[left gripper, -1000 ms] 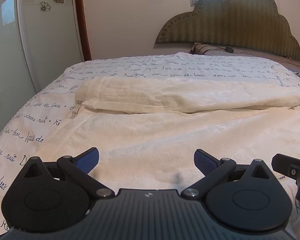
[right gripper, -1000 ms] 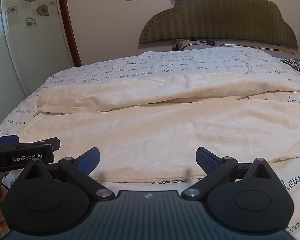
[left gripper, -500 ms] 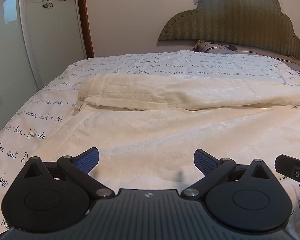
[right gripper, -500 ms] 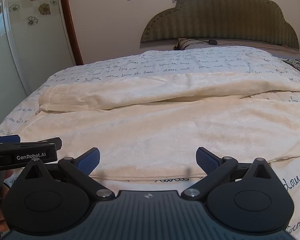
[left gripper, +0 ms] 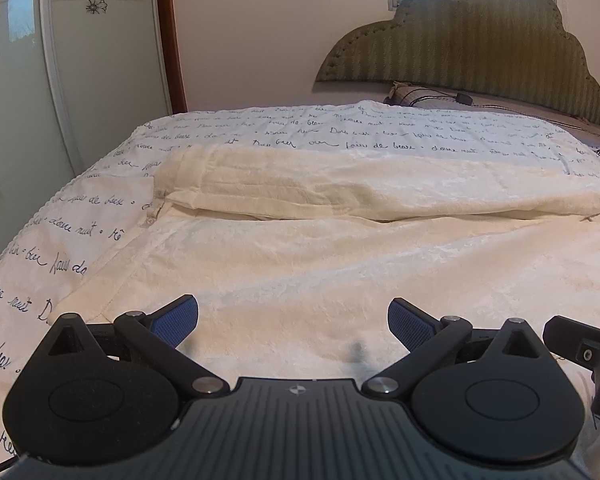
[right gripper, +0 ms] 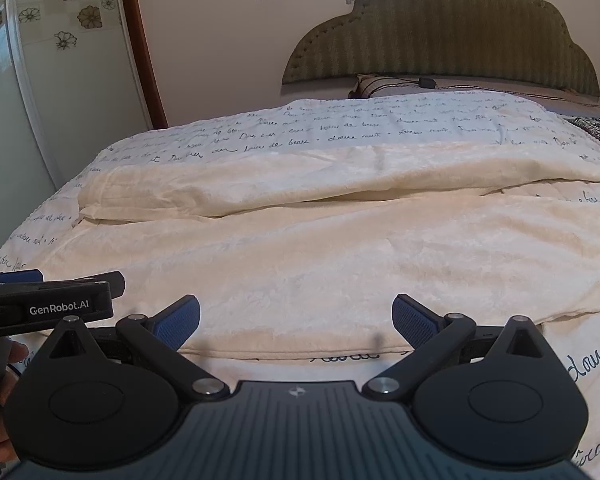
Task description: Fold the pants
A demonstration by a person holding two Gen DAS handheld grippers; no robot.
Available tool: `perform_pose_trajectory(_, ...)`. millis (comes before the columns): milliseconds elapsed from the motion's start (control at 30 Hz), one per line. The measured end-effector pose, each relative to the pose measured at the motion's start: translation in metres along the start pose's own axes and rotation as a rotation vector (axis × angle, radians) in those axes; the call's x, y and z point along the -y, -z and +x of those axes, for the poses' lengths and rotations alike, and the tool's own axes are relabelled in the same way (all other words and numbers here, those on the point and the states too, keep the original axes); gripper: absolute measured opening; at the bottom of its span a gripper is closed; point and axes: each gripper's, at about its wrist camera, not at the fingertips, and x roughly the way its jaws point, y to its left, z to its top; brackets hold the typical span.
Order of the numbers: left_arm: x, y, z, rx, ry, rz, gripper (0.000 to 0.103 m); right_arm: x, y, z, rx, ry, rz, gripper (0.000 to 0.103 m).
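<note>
Only right view shows pants point(right gripper: 320, 264) near hem.

Cream pants point(left gripper: 340, 248), script-printed white bedspread point(left gripper: 60, 240)

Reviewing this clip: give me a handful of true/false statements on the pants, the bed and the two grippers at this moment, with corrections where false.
1. The cream pants lie spread across the bed, with one leg nearer the headboard and one nearer the cameras. True.
2. The left gripper is clamped on the near hem. False: its jaws are wide apart, with nothing between them.
3. The right gripper is open and holds nothing. True.
4. The bedspread is plain white. False: it carries dark handwritten script.
5. The pants are already folded into a small stack. False: both legs still lie at full length across the bed.
</note>
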Motion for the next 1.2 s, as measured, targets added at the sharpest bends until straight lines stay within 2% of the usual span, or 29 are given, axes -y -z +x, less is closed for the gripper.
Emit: perform_pose_trajectory(1200, 0.0011, 0.0003, -0.0004, 0.003, -0.012, 0.027, 0.103, -0.0013, 0.0011, 0.0037, -0.009, -0.007, -0.01, 0.103)
